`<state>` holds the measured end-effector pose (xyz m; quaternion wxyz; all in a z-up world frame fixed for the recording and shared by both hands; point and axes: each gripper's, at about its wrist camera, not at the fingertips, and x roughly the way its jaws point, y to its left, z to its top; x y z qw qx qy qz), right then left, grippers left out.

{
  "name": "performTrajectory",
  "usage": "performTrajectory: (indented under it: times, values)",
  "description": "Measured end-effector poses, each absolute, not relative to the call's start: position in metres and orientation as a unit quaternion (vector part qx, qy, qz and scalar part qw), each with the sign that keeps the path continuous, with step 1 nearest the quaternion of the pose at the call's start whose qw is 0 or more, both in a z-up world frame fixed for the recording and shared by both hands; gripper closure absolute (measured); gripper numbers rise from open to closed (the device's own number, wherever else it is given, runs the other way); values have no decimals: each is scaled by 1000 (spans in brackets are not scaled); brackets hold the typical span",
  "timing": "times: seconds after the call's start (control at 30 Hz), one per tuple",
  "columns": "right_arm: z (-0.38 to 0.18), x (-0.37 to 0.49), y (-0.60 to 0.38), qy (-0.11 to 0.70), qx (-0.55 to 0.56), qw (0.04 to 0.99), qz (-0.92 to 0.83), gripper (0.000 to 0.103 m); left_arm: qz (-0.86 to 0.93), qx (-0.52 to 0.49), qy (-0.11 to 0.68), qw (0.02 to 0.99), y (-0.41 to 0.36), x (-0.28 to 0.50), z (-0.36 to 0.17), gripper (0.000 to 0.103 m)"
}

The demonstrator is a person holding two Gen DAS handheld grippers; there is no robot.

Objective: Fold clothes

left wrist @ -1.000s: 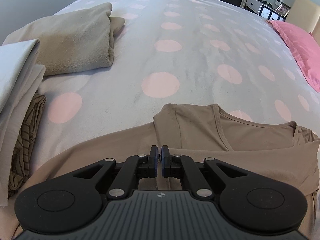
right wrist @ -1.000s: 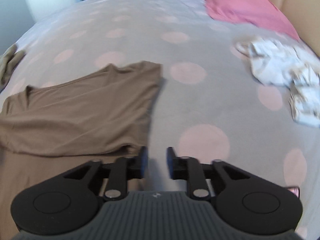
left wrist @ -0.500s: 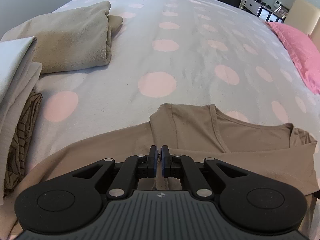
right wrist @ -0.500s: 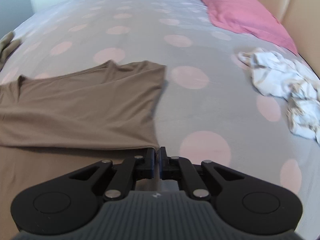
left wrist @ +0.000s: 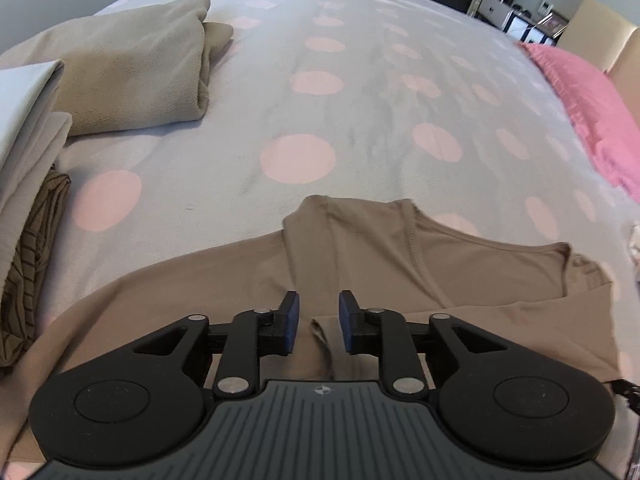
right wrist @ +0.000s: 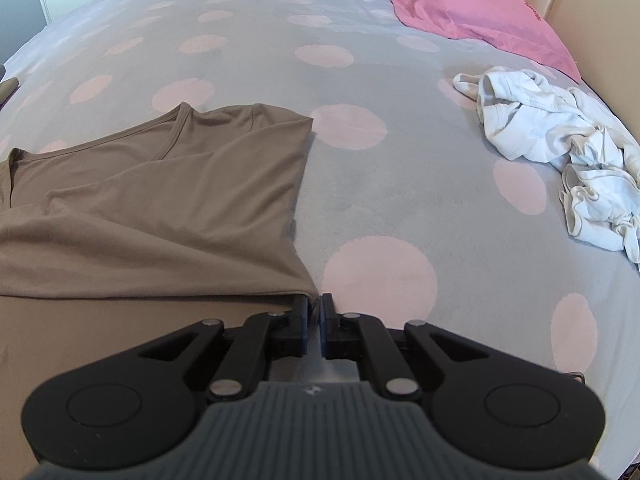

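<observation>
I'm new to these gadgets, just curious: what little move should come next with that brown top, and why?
Probably the left gripper should pinch a new edge of the brown top. Its jaws stand open over the cloth, holding nothing, while the right gripper is shut on the folded corner; the fold looks only partly done.

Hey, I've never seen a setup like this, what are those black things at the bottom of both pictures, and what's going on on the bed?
Those black parts are two hand-held claws; a person carries one in each hand, and each has a wide-angle camera looking forward along its two fingers. One picture comes from the left claw, the other from the right claw.

Both look across a grey bedspread with pink dots. On it lies a brown V-neck top, partly folded over itself. To the left are folded beige clothes; to the right, a pink pillow and a crumpled white garment.

The left claw is open above the top. The right claw looks shut at the folded corner of the top.
</observation>
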<state>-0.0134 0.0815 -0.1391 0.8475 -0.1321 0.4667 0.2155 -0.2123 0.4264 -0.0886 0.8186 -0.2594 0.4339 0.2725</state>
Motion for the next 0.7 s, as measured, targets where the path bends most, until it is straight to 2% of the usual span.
performTrajectory:
  times: [0.07, 0.3, 0.5, 0.7]
  values:
    - [-133, -9, 81, 469, -122, 847, 216, 81, 264, -263, 436, 819, 425, -213, -88, 78]
    - [-113, 5, 79, 479, -86, 846, 219, 81, 271, -239, 455, 814, 420, -200, -106, 78]
    - [-100, 27, 81, 489, -50, 842, 222, 81, 269, -238, 456, 815, 419, -194, -113, 87]
    - [-112, 83, 96, 511, 2, 831, 217, 80, 265, -243, 460, 812, 420, -194, -118, 88]
